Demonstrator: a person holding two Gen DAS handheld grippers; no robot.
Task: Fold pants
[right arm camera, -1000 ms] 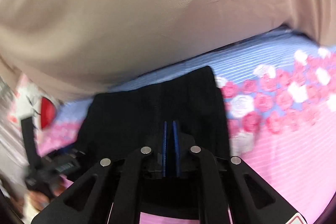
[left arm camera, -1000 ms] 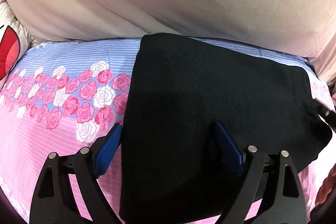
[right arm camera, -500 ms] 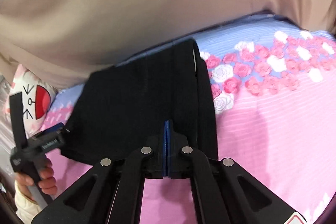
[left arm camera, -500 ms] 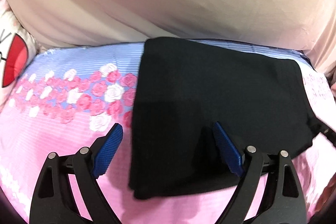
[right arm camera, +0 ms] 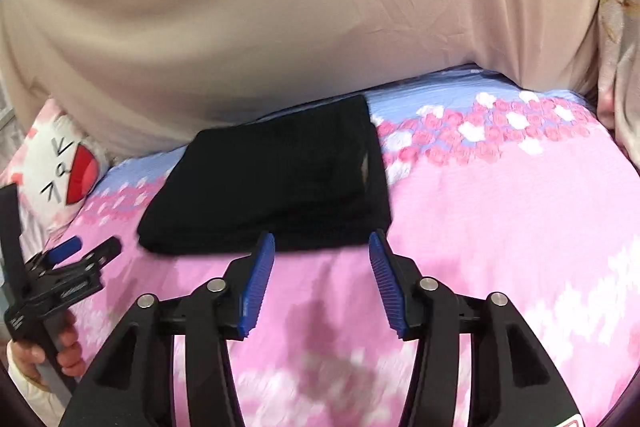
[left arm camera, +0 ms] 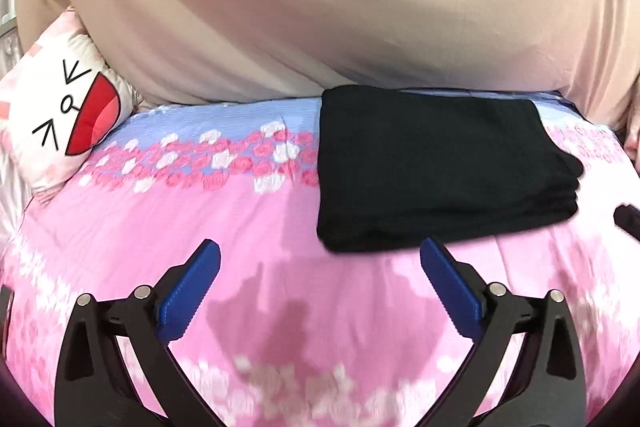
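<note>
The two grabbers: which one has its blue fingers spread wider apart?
The left gripper. Its blue fingers stand far apart; the right gripper is open too, but its gap is narrower. Both hold nothing, near the folded black pants.

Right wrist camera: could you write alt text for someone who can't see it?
Folded black pants lie flat on a pink floral bedspread, just beyond the open blue fingers of the right hand-held gripper, which holds nothing. At the left edge, a hand holds the left hand-held gripper; a cartoon-face pillow sits behind it.
</note>
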